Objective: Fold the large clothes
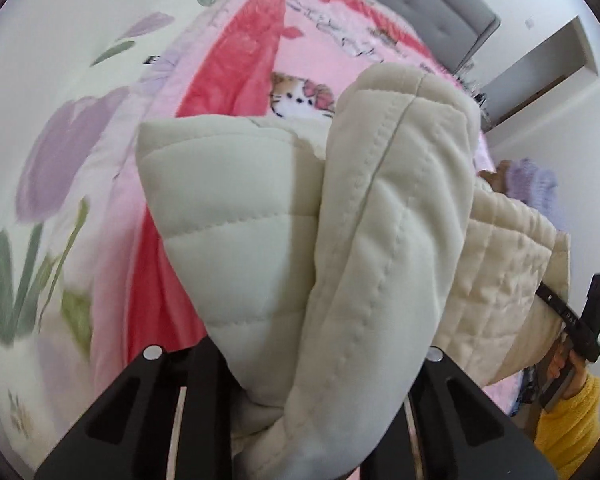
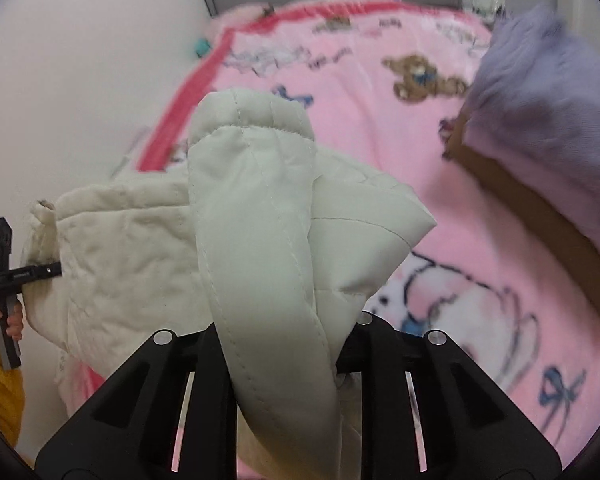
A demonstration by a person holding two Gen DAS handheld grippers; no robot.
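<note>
the left gripper (image 1: 296, 364) has its black jaws clamped on a thick fold of the cream quilted jacket (image 1: 364, 216), the padded cloth bunching up between the two fingers and rising in front of the lens. the fabric is smooth and matte, puffed into soft ridges by rows of stitching, with one rounded tube-like part, perhaps a sleeve, running up the middle. to its right the jacket shows a finer diamond quilting, a little crumpled.

the right gripper (image 2: 288, 332) is likewise closed on the jacket, pinching another padded fold that stands up in a blunt, rounded peak. the garment hangs lifted between the two tools, above a bed rather than lying flat on it.

under it spreads a pink fleece blanket (image 2: 380, 128), plush and fuzzy, printed with cartoon bears, bows and a white kitten, and edged with a deep red border (image 1: 244, 60). beside that border lies a pale sheet with lilac tulips (image 1: 60, 152). a fuzzy lavender cloth (image 2: 548, 92) rests on a brown one on the blanket at the far side. a grey tufted headboard (image 1: 428, 0) stands behind. a yellow knitted sleeve (image 1: 572, 424) shows at the edge.
</note>
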